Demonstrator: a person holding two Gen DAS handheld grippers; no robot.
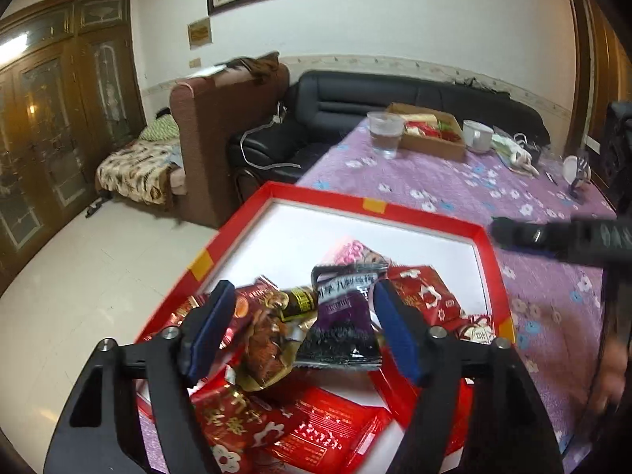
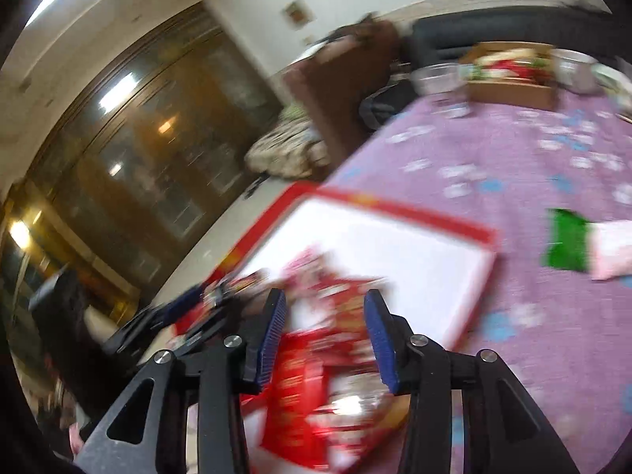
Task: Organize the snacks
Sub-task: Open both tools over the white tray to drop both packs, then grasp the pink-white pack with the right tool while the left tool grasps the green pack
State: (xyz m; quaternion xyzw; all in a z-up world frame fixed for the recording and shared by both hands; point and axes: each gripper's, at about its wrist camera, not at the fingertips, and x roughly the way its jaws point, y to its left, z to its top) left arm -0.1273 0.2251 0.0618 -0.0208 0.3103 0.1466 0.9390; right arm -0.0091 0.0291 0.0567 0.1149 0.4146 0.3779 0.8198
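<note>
A red box with a white floor lies on the purple flowered tablecloth and holds a heap of snack packets. My left gripper hangs open over the heap. A purple and black packet and a brown one lie below its gap, and neither blue pad presses on them. Red packets lie nearer the camera. In the blurred right wrist view my right gripper stands open over red packets at the near end of the box. A green packet lies on the cloth to the right.
At the far end of the table stand a cardboard tray of snacks, a glass of water and a white cup. The table's left edge drops to a tiled floor. A black sofa stands behind.
</note>
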